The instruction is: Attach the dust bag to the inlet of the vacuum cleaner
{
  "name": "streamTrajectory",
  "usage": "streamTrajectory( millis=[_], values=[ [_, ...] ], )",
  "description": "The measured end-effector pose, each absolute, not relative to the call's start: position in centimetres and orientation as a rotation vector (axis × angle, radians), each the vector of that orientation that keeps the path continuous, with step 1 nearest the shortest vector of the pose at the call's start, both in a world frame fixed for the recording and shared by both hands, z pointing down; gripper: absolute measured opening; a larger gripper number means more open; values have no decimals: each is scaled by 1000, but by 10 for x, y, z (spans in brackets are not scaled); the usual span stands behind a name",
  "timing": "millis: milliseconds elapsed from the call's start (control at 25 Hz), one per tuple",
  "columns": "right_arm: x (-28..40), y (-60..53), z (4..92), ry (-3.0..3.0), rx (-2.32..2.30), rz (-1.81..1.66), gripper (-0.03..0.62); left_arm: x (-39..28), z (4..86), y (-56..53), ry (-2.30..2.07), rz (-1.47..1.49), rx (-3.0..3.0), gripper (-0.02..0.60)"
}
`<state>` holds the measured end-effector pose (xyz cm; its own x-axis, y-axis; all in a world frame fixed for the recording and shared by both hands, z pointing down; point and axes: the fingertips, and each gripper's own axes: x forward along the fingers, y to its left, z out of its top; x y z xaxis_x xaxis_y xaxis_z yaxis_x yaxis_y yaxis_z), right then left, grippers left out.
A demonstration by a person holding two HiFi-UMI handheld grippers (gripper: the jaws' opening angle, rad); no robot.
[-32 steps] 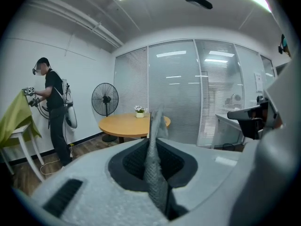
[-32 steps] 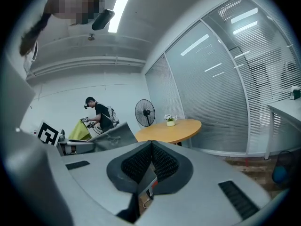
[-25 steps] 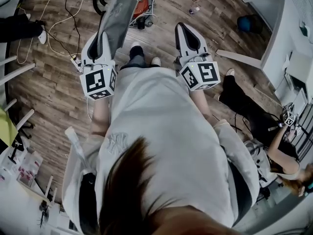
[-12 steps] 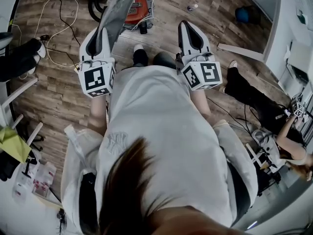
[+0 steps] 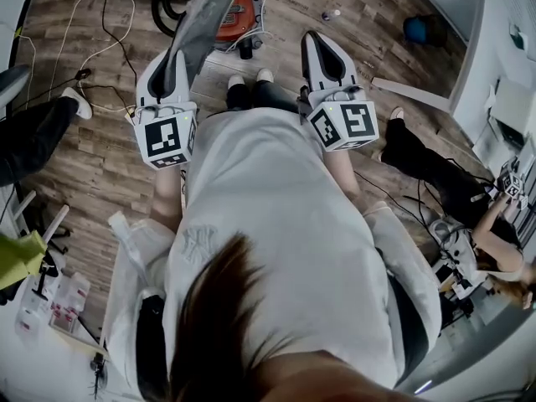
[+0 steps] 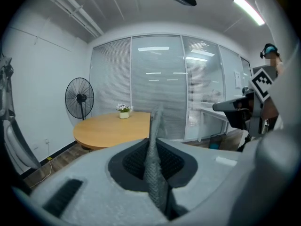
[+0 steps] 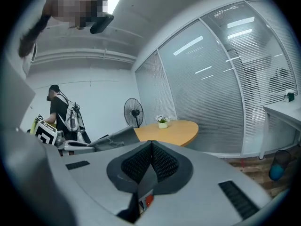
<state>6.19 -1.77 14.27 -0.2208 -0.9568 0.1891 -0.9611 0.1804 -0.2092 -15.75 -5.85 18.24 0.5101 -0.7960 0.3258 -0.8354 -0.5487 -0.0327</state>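
On the brown wood-plank floor (image 5: 100,153), at the far left, we see loose white and black cables (image 5: 100,36); nothing there belongs to the job. Next comes the left gripper (image 5: 172,61). Its jaws are clamped on the lower edge of the flat grey woven-fabric dust bag (image 5: 203,19), which stands up and forward from the pads like a stiff flap. Past the bag's tip in the head view, the red-bodied vacuum cleaner (image 5: 237,11) sits on the floor ahead of the person's white shoes (image 5: 251,78). Bag and machine seem well apart, since the bag is held up in front of the person's body. Further right, the right gripper (image 5: 318,44) has its jaws pressed together with nothing between them.

We judge the task to be at an early stage: the bag is in hand but not fitted. It has yet to be brought down to the machine and its opening seated on the inlet, which we cannot make out from here. The free gripper will probably have to steady things.

We can read no brand or label on the bag or the vacuum cleaner. Each gripper's white cube (image 5: 167,138) carries black-and-white square patterns, not letters. The person's white shirt (image 5: 276,208) bears a raised emblem (image 5: 201,245) that looks like interlocked letters, too faint to read with certainty.
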Motion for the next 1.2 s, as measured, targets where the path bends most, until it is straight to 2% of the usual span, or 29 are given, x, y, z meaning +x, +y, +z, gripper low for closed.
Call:
streamTrajectory(
  millis=[760,1200],
  values=[
    [86,-33,125,-2527,1860,387,4,-125,162,-54,-1439,466,2658,38],
    [83,-22,124,-2533,1753,275,5,-95,177,-30,-1166,622,2807,38]
  ],
)
